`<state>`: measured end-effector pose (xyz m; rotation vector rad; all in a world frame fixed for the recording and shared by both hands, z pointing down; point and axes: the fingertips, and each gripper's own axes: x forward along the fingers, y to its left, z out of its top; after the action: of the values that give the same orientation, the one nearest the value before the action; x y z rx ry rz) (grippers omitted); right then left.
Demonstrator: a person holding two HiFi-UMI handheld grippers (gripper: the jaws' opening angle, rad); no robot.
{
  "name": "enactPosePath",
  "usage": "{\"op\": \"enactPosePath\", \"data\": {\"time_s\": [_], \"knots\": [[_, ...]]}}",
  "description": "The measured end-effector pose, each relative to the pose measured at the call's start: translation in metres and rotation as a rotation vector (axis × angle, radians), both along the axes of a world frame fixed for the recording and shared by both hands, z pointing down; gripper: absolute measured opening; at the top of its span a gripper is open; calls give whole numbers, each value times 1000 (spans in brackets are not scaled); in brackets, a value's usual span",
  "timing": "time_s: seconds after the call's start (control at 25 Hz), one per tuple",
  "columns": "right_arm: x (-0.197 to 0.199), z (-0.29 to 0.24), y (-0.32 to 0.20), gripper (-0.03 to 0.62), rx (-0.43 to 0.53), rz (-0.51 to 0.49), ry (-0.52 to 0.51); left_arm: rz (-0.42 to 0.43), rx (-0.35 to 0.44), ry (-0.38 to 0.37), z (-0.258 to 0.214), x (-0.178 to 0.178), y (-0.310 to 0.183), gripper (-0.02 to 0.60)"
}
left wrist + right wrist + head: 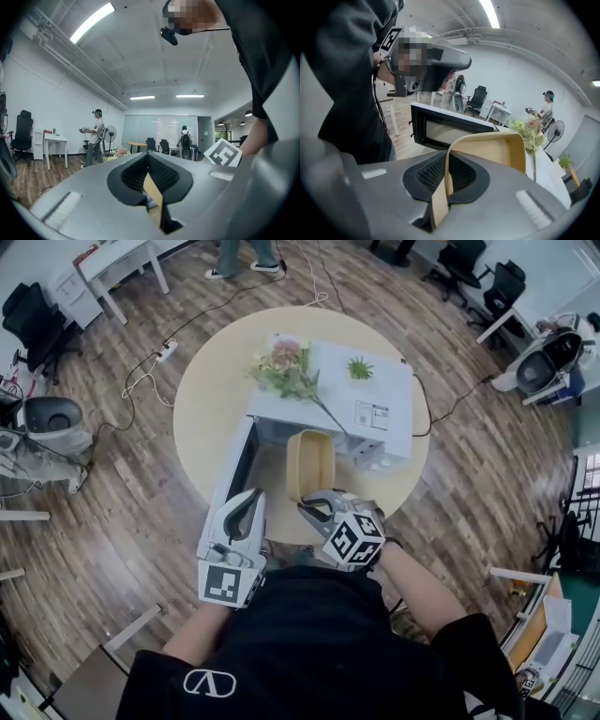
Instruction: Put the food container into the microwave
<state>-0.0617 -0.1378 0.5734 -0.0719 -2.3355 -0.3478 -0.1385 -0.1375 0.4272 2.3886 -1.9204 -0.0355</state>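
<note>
A tan food container [309, 463] hangs tilted in front of the white microwave [367, 404], whose door [234, 457] is swung open to the left. My right gripper [314, 507] is shut on the container's near rim. In the right gripper view the container [497, 152] rises from the closed jaws of that gripper [447, 161], with the open door [440, 126] beyond it. My left gripper [251, 502] hovers just left of the container, near the door's lower edge, and touches neither. Its jaws meet at the tips of the left gripper [148, 157] with nothing held.
The microwave stands on a round pale table [202, 390]. A bunch of flowers [286, 367] and a small green plant [360, 367] rest on top of it. Cables and a power strip [167, 350] lie on the wood floor. Desks and office chairs ring the room, and people stand farther off.
</note>
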Motion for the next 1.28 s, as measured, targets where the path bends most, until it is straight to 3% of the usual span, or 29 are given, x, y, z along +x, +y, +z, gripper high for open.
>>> {"op": "enactPosePath", "data": {"time_s": [0.32,0.64,1.04,1.28], "knots": [[3,71,-17,17,-57,-22,186,-4,-66,3,20,-4,5,0],[6,129,-71,15,-32,26,330,-29,-114,16,39,-10,11,0],[-7,163,-138,17,34,89,412,-65,-178,24,66,-17,28,0],[-17,167,-159,16,9,105,446,-75,-205,37,73,-16,35,0]]}}
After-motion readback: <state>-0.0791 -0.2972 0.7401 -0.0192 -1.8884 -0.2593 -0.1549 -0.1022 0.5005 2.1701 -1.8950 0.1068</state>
